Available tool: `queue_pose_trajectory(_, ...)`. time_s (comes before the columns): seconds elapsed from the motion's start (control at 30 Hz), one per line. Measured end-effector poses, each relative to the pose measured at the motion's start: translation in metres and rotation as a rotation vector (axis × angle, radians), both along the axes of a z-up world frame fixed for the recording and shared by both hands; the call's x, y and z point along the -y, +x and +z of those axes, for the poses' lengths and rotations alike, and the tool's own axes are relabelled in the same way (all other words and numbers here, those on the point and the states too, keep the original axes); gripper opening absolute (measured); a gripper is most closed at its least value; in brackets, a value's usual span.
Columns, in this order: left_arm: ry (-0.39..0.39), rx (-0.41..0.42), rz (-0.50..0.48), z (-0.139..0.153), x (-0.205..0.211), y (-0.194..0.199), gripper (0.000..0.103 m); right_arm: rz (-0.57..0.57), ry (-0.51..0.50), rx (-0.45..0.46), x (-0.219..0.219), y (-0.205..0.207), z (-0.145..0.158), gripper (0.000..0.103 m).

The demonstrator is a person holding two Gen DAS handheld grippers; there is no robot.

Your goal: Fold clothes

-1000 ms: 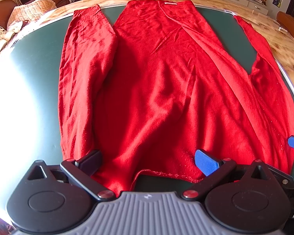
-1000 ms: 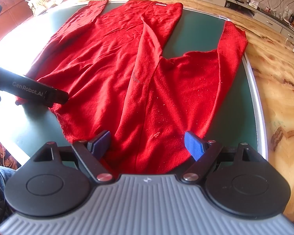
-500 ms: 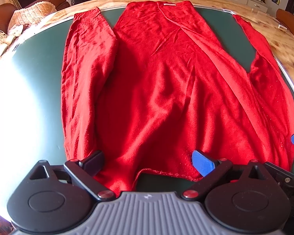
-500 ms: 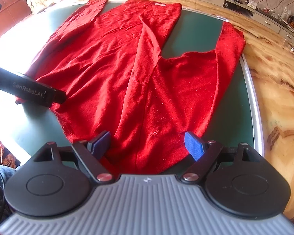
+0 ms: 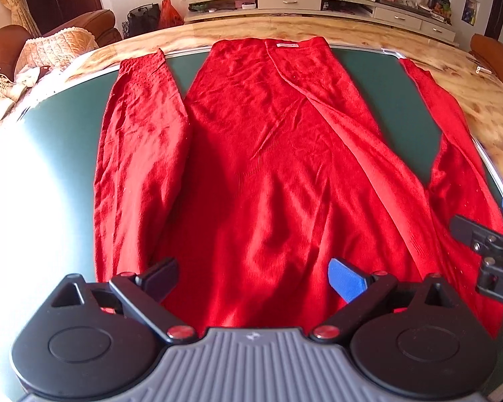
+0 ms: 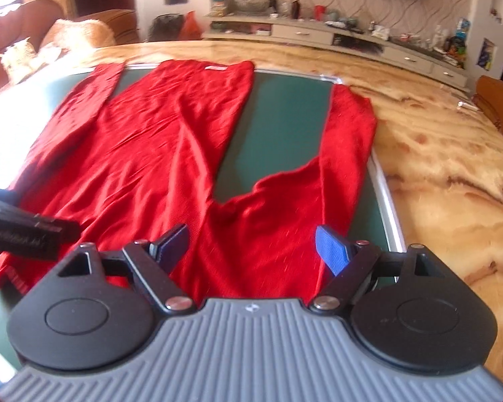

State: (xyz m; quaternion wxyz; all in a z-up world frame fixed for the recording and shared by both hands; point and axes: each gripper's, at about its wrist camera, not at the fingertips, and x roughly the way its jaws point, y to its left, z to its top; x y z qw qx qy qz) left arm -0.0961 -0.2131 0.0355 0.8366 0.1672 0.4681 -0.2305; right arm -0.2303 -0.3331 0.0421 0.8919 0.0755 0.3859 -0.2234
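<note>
A red cardigan [image 5: 271,174] lies spread flat on the dark green mat [image 5: 67,127] of the tabletop [image 5: 486,107], filling the middle of both views. Its collar label sits at the upper centre, one sleeve [image 5: 137,154] lies along the left of the frame, and the other sleeve [image 6: 348,140] runs down the right, partly over the mat's metal edge. The front panel is folded back diagonally, baring a wedge of mat.

The left gripper [image 5: 253,276] is wide open at the bottom of its view, fingers spread above the hem and holding nothing. The right gripper [image 6: 251,244] is likewise wide open and empty over the hem at lower centre; its view is blurred. A cluttered shelf [image 5: 318,0] lines the top.
</note>
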Motion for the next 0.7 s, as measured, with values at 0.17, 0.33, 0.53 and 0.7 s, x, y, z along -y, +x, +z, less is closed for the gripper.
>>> queue_pose_trajectory(0.17,0.0,0.013,-0.005,-0.014,0.022,0.018,0.099,-0.04,-0.023,-0.027,0.019,0.037,-0.024,0.09)
queue_pose_trajectory(0.33,-0.033,0.077,-0.019,-0.022,0.035,0.024,0.103,-0.046,-0.075,0.003,0.023,0.052,-0.034,0.094)
queue_pose_trajectory(0.53,-0.133,0.121,0.011,-0.031,0.03,0.025,0.103,-0.059,-0.119,0.031,0.025,0.061,-0.043,0.103)
queue_pose_trajectory(0.7,-0.201,0.23,-0.041,-0.041,0.019,0.013,0.103,-0.087,-0.011,0.087,0.038,0.052,-0.048,0.103)
